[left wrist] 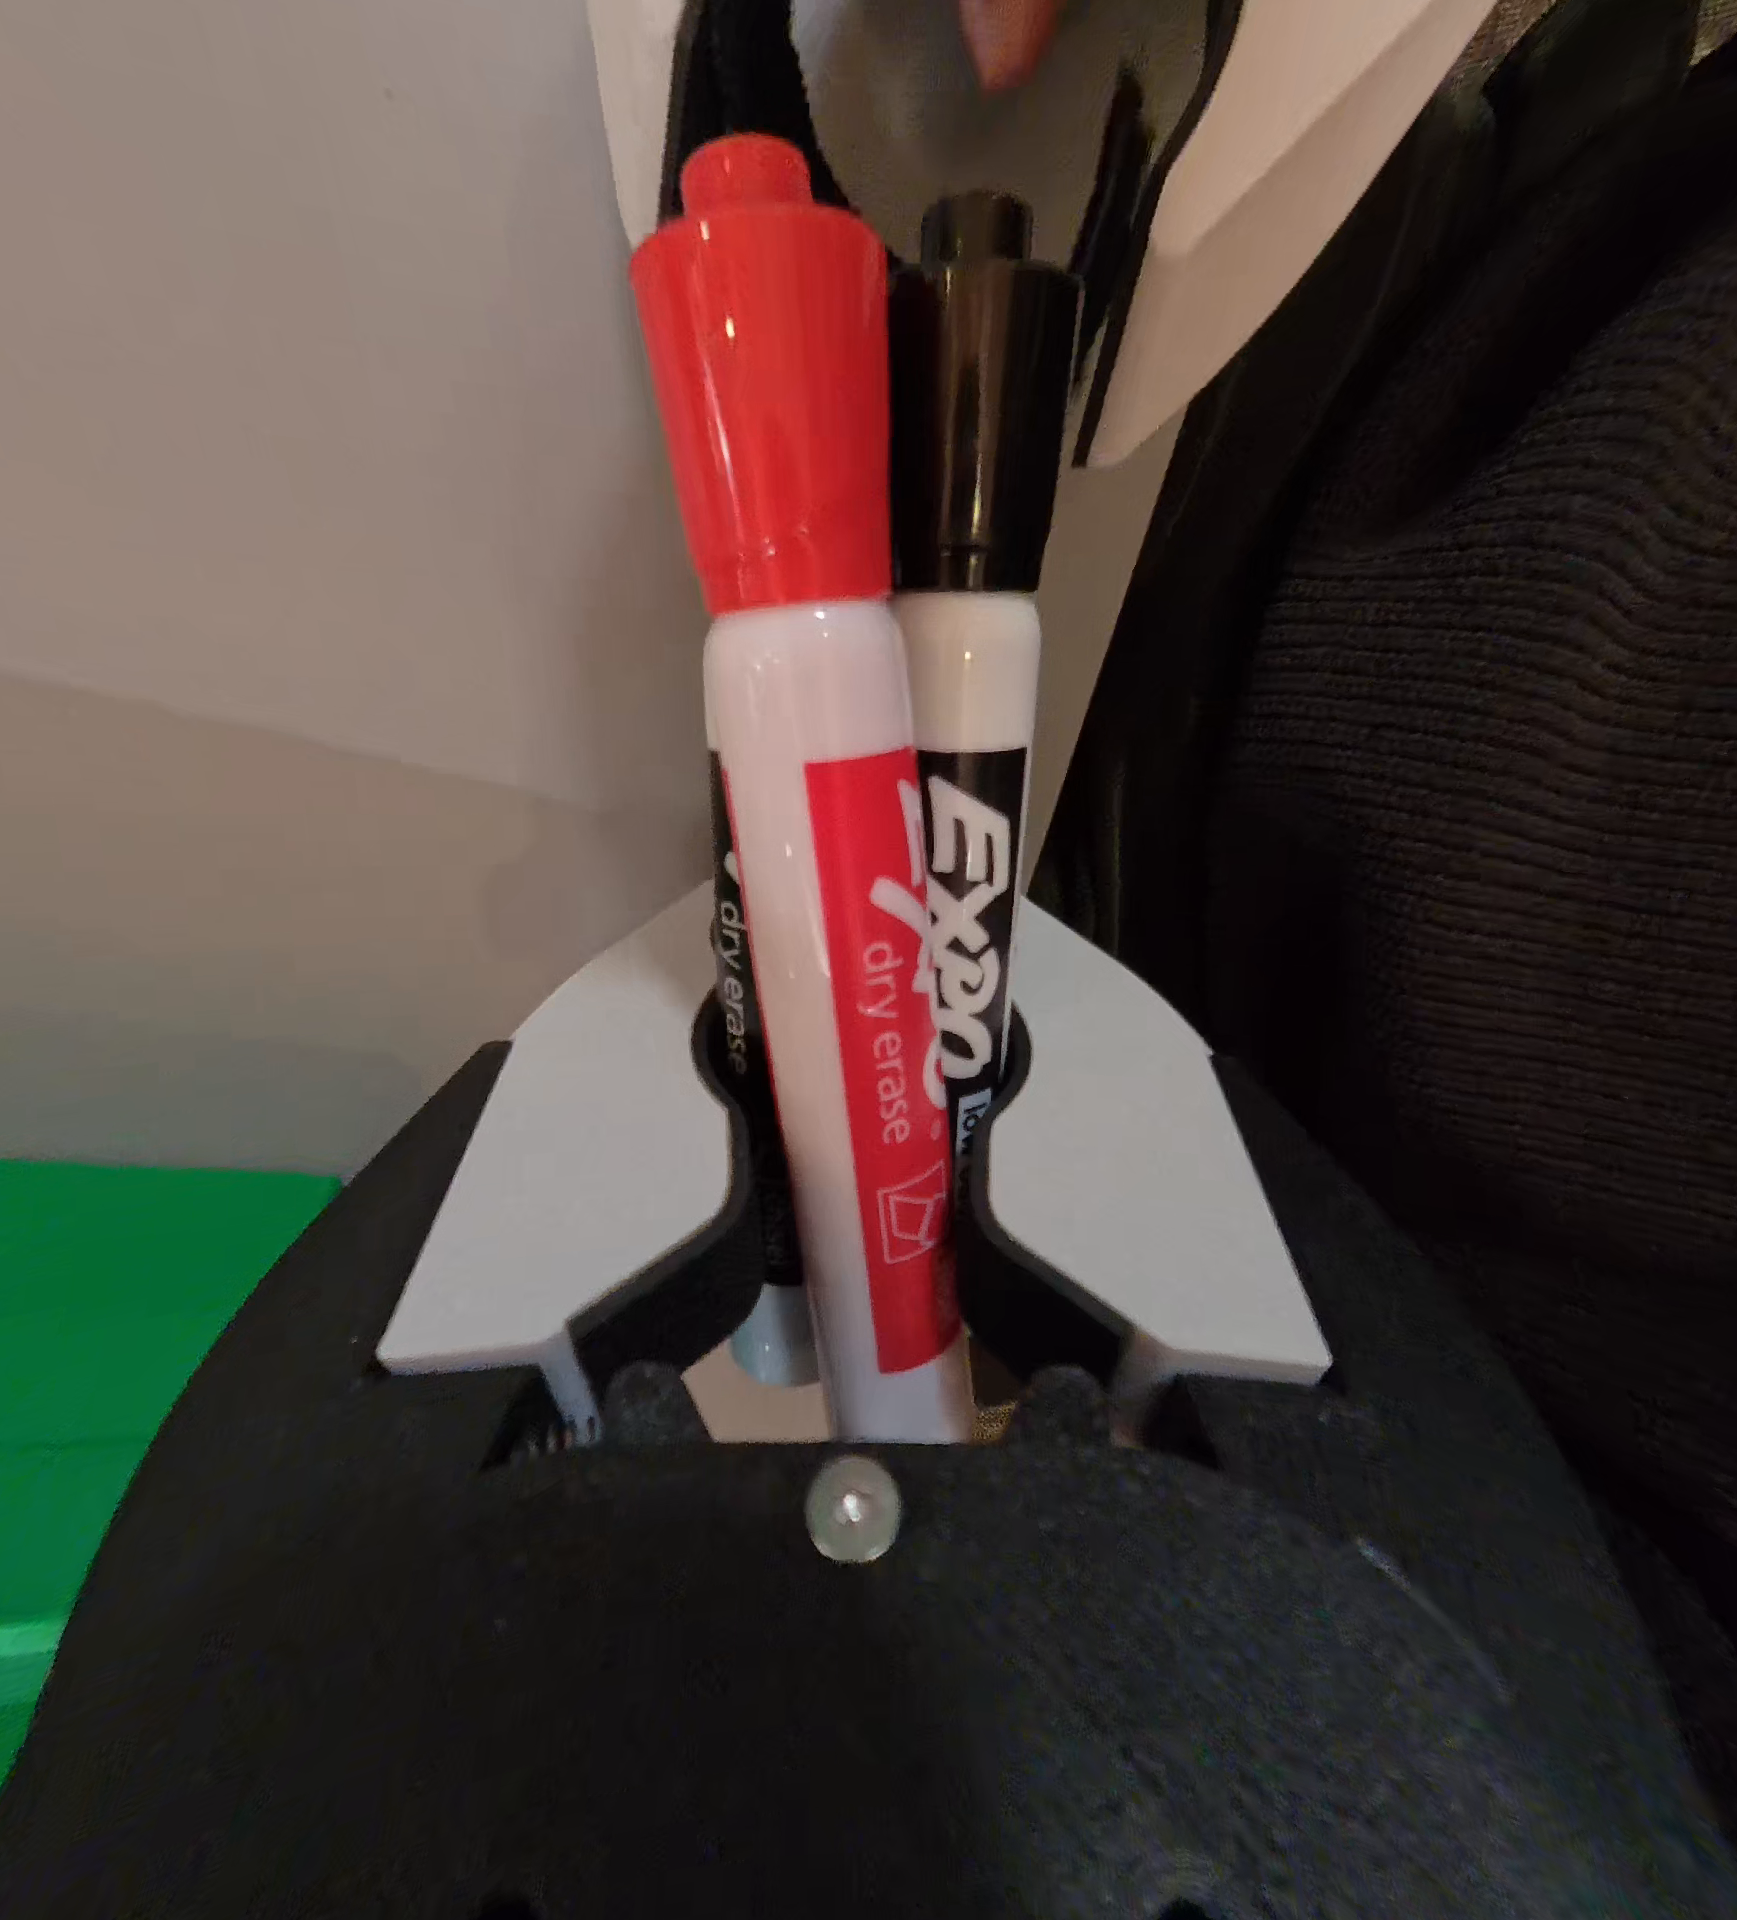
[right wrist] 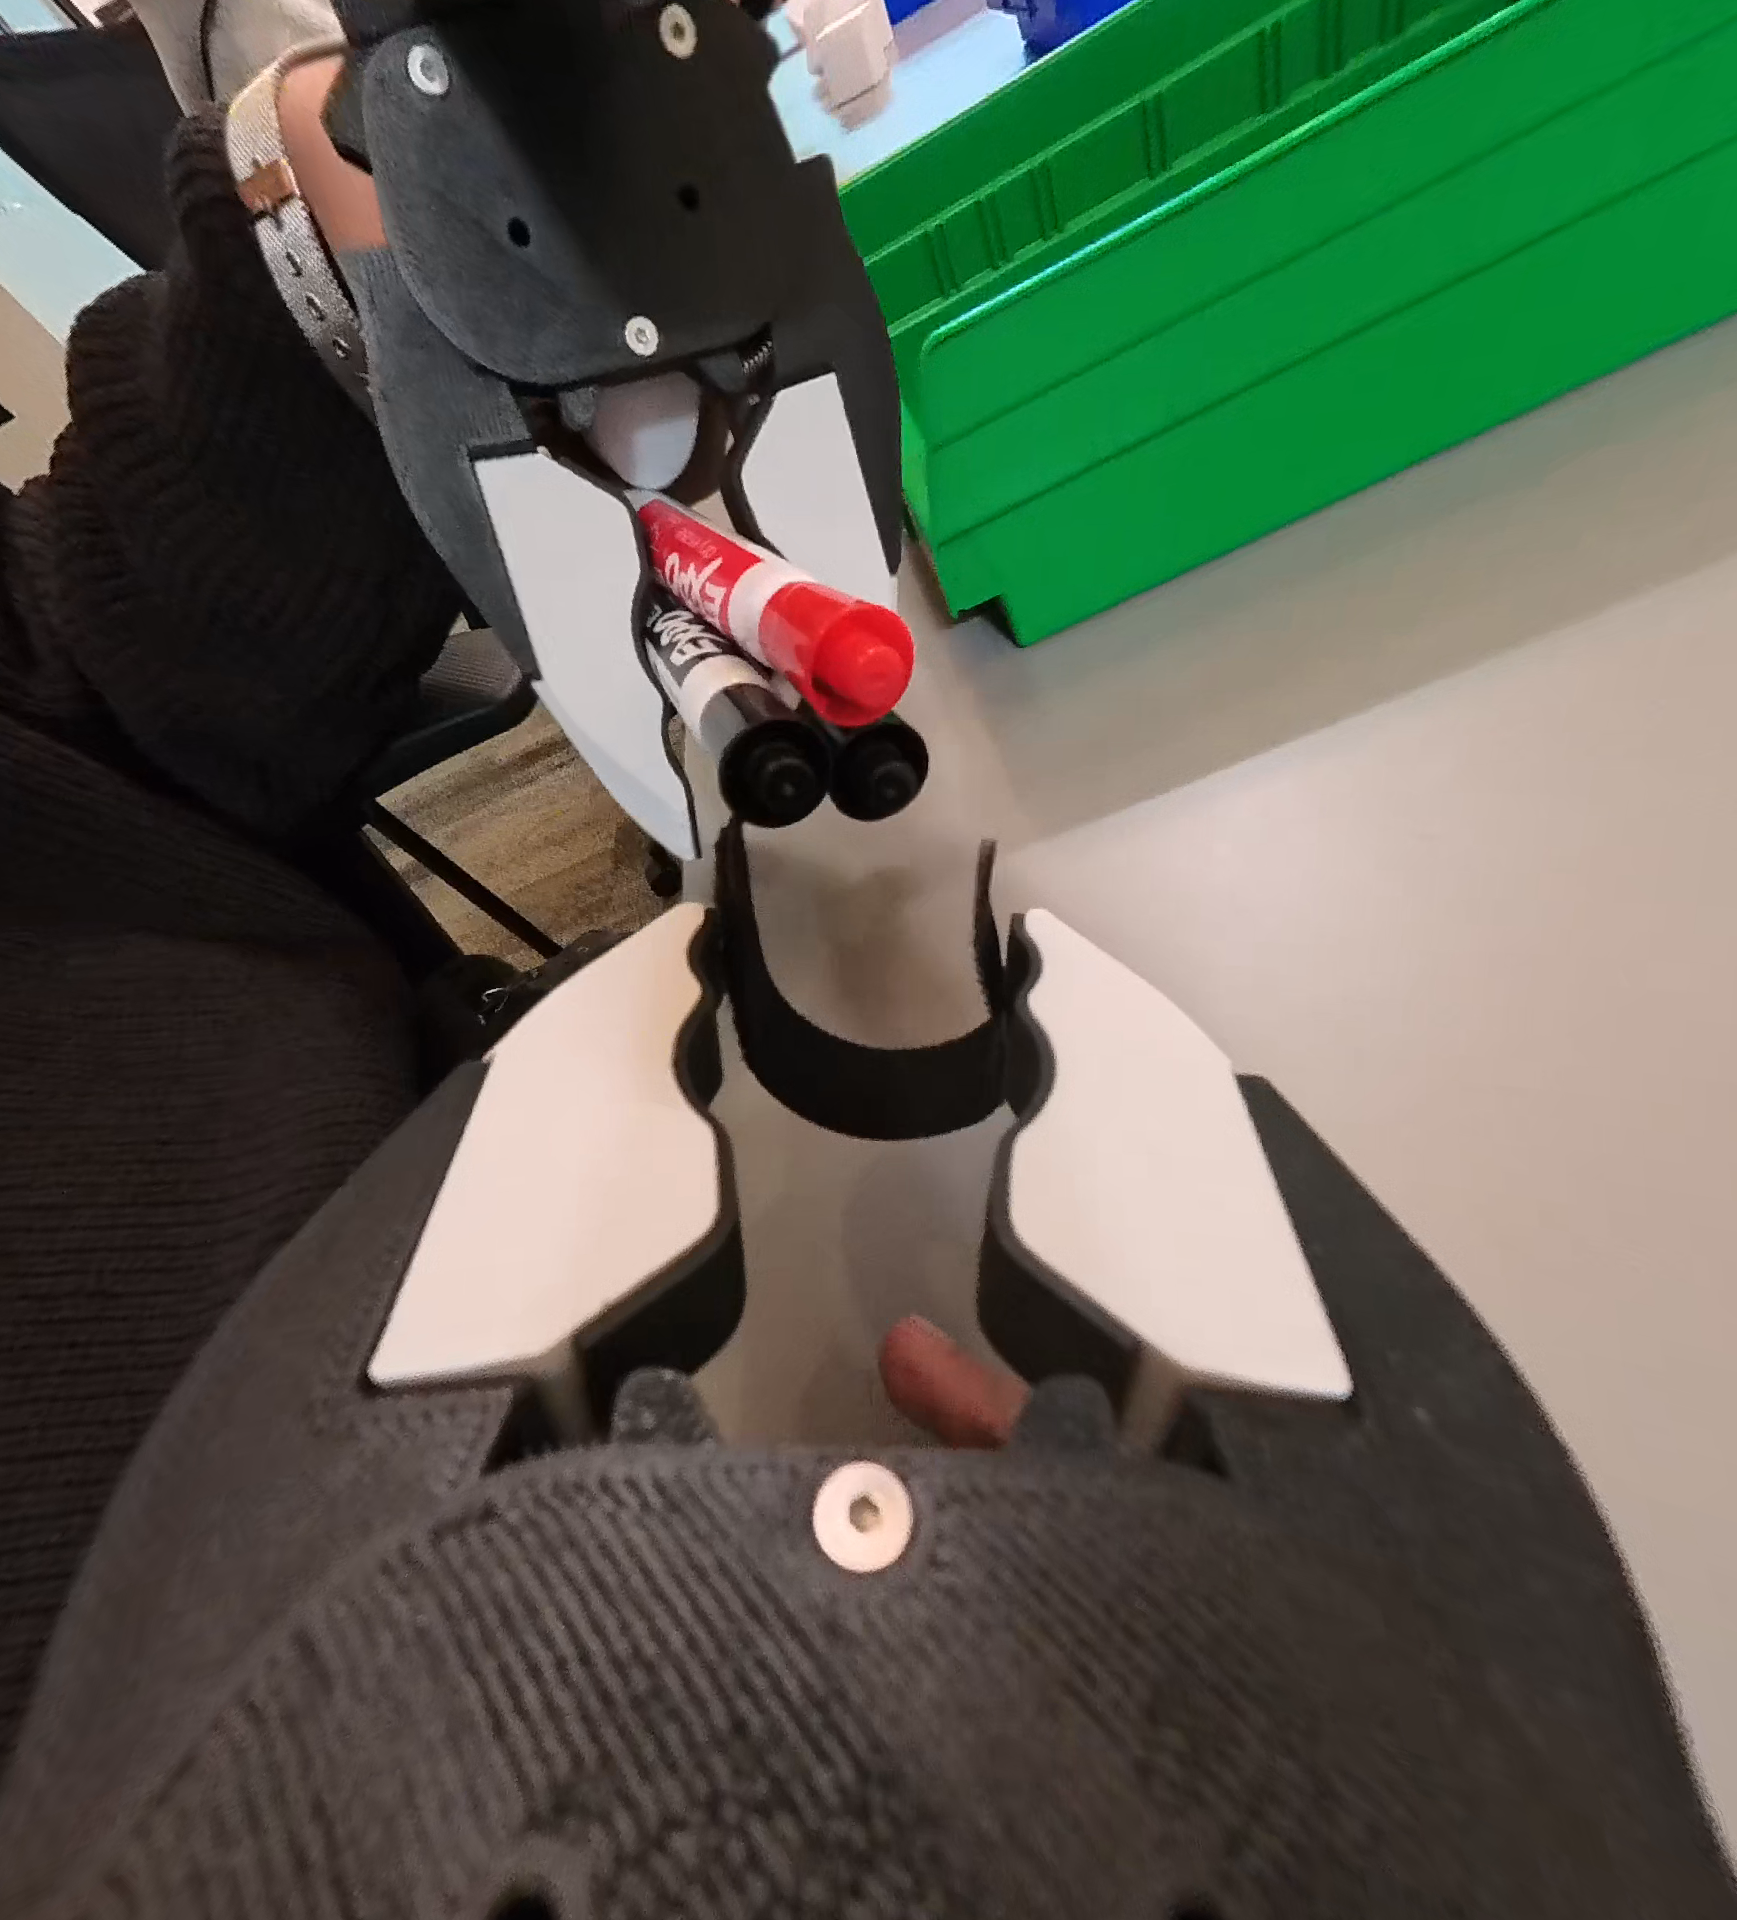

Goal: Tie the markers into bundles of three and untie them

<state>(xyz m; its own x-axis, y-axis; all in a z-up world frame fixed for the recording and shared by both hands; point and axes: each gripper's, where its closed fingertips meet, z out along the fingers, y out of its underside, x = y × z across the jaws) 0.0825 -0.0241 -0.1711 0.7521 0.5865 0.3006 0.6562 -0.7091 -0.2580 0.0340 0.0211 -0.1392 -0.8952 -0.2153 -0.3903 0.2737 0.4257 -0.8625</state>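
Note:
My left gripper (left wrist: 853,935) is shut on a bundle of dry-erase markers pointing forward: a red-capped marker (left wrist: 770,416), a black-capped marker (left wrist: 978,416) beside it, and another black one mostly hidden behind the red. In the right wrist view the left gripper (right wrist: 791,707) points toward me with the red marker (right wrist: 822,634) above two black caps (right wrist: 776,774). My right gripper (right wrist: 864,925) pinches a black strap (right wrist: 864,1091) bent into a U between its white fingers, just short of the marker caps. The right gripper (left wrist: 895,135) shows at the top of the left wrist view.
Green plastic bins (right wrist: 1259,312) stand on the grey table (right wrist: 1466,935) to the right, and a green bin (left wrist: 64,1351) shows low left. A person's black knit sleeve (right wrist: 168,520) fills the left. A chair (right wrist: 459,675) and carpet lie beyond the table edge. My hands' fingertips stand some 8 cm from each other.

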